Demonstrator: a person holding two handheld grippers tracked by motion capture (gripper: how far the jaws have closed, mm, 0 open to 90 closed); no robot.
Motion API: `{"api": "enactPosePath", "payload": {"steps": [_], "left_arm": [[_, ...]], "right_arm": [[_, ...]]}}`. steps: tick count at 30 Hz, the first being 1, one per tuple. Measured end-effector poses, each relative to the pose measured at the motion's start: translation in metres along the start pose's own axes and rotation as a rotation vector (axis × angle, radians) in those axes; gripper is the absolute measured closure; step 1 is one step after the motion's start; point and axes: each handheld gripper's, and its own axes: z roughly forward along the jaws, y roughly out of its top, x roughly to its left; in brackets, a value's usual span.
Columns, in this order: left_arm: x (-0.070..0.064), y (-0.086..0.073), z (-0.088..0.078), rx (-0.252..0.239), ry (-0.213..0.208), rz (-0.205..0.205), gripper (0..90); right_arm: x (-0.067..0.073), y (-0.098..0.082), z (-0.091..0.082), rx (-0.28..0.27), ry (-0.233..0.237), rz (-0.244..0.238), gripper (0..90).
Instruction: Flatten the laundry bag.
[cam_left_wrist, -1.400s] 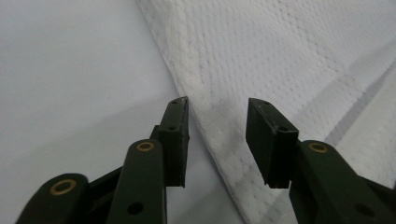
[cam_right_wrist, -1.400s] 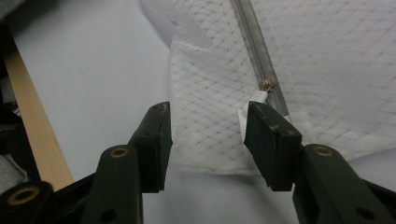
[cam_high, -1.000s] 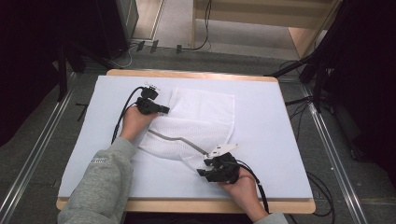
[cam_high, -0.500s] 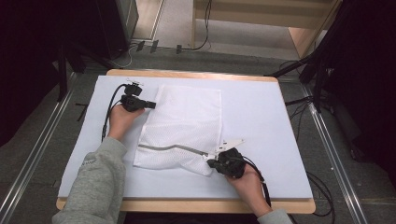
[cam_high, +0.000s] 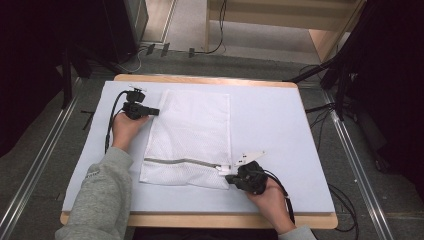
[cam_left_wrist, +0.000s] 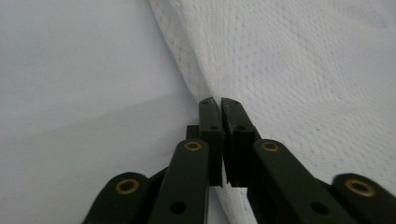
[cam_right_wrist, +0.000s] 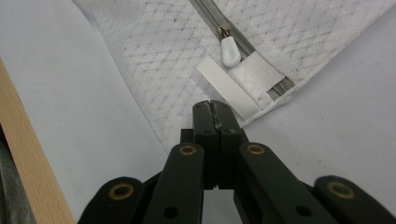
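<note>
White mesh laundry bag flat mid-table, zipper toward near edge, left gripper pinching its far-left corner, right gripper clamped on near-right corner beside the zipper pull.

- Wooden table, top covered by a pale sheet.
- Grey floor around it; metal rails run along both sides.
- Light wooden furniture beyond the far edge.
- Black cables trail across the floor.
- Surroundings dark at both sides.
</note>
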Motion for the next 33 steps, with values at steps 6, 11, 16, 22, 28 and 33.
{"api": "enactPosePath", "payload": {"steps": [6,11,16,22,28,33], "left_arm": [[-0.009,0.0,-0.01,0.0,-0.037,0.049,69.6],[-0.02,-0.003,-0.022,0.002,-0.06,0.089,59.7],[-0.034,-0.011,-0.031,0.001,-0.072,0.126,54.5],[-0.05,-0.021,-0.037,0.013,-0.073,0.162,49.8],[-0.064,-0.034,-0.046,0.014,-0.089,0.189,48.5],[-0.07,-0.043,-0.053,0.009,-0.088,0.195,47.6]], "right_arm": [[-0.004,0.004,-0.004,-0.057,0.012,-0.002,83.3],[-0.007,0.006,-0.007,-0.083,0.013,0.001,72.7],[-0.012,0.009,-0.009,-0.109,0.025,0.008,63.3],[-0.015,0.011,-0.007,-0.097,0.043,0.029,60.0],[-0.007,0.008,-0.009,-0.094,0.06,0.023,61.7],[0.003,0.003,-0.01,-0.097,0.063,0.016,61.8]]}}
